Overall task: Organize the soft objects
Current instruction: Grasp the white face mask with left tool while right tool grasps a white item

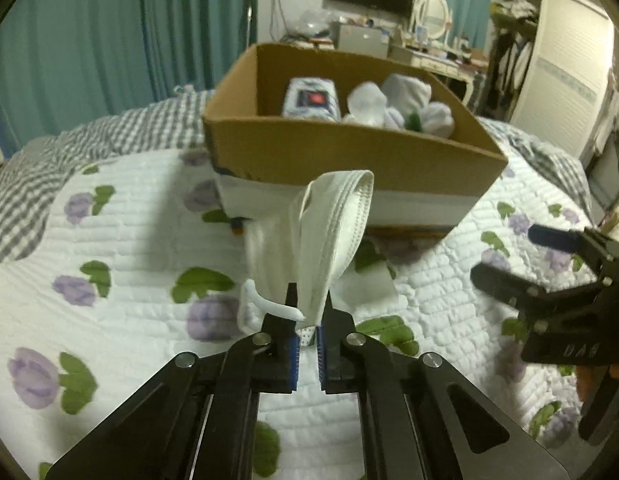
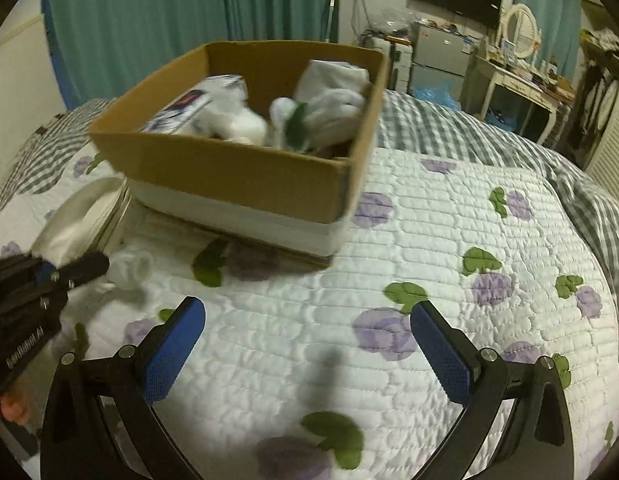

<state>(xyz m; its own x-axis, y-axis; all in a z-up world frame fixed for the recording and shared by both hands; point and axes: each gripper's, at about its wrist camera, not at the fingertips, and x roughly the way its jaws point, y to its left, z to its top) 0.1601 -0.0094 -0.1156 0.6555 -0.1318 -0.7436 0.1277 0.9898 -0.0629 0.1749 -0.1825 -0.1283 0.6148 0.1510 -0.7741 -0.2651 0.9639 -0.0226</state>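
My left gripper (image 1: 308, 304) is shut on a white face mask (image 1: 329, 232) and holds it up above the floral quilt, just in front of the cardboard box (image 1: 349, 152). The mask (image 2: 81, 216) also shows at the left of the right wrist view, beside the box (image 2: 237, 172). The box holds a blue-and-white tissue pack (image 1: 311, 98) and several white rolled soft items (image 1: 405, 104). My right gripper (image 2: 307, 346) is open and empty over the quilt, in front of the box; it also shows at the right edge of the left wrist view (image 1: 509, 256).
A small white crumpled item (image 2: 129, 266) lies on the quilt (image 2: 429, 240) near the box's left corner. A grey checked blanket (image 1: 69, 152) lies behind the quilt. Teal curtains, a cluttered desk and a wardrobe stand beyond the bed.
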